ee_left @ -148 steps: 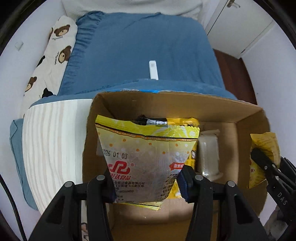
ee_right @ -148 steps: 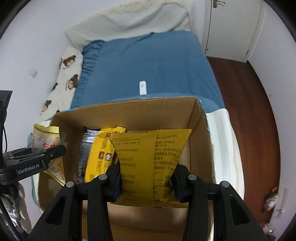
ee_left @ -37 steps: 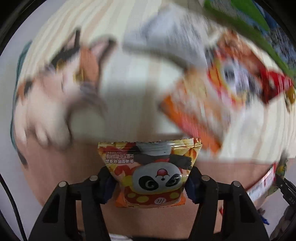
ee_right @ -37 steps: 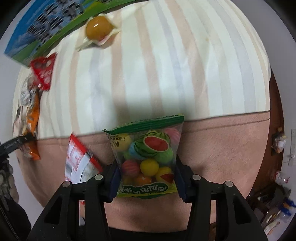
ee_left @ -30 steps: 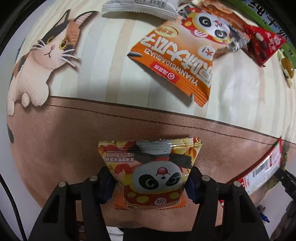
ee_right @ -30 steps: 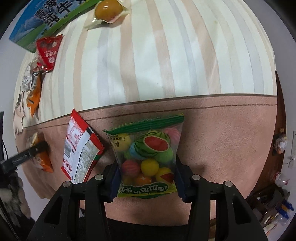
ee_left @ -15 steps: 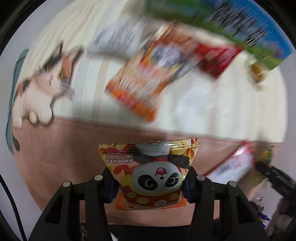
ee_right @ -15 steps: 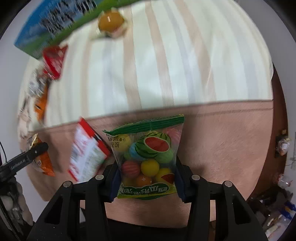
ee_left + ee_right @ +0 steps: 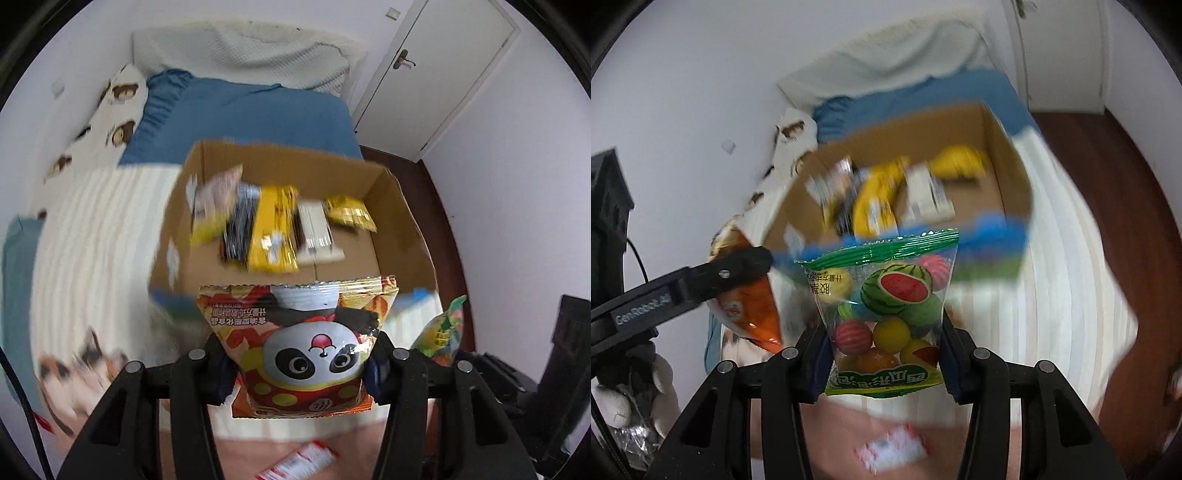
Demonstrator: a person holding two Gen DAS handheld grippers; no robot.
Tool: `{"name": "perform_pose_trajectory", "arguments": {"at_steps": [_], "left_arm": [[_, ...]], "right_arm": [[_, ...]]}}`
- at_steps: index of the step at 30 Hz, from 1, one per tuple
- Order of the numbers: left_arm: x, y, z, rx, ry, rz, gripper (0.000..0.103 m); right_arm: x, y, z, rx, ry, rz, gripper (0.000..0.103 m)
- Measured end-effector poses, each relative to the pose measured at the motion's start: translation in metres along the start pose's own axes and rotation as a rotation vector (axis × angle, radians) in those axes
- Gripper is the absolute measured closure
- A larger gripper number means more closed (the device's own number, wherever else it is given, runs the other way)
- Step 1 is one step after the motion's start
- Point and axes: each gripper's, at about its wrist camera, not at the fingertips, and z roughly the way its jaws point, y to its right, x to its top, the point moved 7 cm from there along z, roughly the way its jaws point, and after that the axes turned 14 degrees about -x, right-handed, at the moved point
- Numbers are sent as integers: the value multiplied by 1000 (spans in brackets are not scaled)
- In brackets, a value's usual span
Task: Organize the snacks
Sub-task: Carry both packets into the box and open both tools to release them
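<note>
Cardboard box (image 9: 402,206), part-filled: before its near rim, left gripper (image 9: 301,363) clamps panda snack packet (image 9: 299,343), right gripper (image 9: 884,354) clamps fruit-gum bag (image 9: 886,306), both apparently poised for loading.

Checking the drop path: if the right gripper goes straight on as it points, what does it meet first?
Probably the near wall of the cardboard box, its blue-edged rim just beyond the gumball bag held in the right gripper. Blur leaves depth unclear.

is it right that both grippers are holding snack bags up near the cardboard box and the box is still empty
Not quite: the cardboard box isn't empty. The left wrist view shows several packets inside. The left gripper holds the panda bag, the right gripper the gumball bag.
</note>
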Motion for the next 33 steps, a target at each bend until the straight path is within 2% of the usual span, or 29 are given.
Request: {"name": "perform_pose_trajectory", "arguments": {"at_steps": [3,5,9,12,17,18,21,23,24,25,26,27,33], "left_arm": [[33,-20,18,44,-61,0,52],[50,-37,38,70,-134,-19,52],[59,-75,78,97,-237,-82,52],[59,-89,98,97,-298,-122,52],[51,-106,117,103,-350,-180,52],[49,-107,119,104,-359,-186,52],[41,-116,128,116,-391,-212,51],[34,-120,134,122,-416,-223,48],[33,-122,136,120,-418,-226,39],[31,-123,137,116,-415,-229,32],[30,-123,138,119,-411,-228,19],[30,-124,138,119,-408,-226,13],[24,-123,137,134,-392,-222,13]], "right_arm": [[43,-14,17,11,-6,-18,52],[65,-20,35,23,-30,-16,52],[93,-40,81,24,-108,-30,52],[93,-51,112,23,-173,-47,52],[92,-56,151,13,-243,-82,52],[77,-47,144,17,-254,-86,52],[62,-49,154,24,-304,-113,52],[56,-50,163,21,-344,-127,45],[51,-50,163,29,-363,-128,38],[49,-50,164,34,-380,-126,22],[48,-50,165,31,-387,-124,11],[47,-50,164,26,-385,-131,10],[46,-38,163,-37,-390,-143,10]]}}
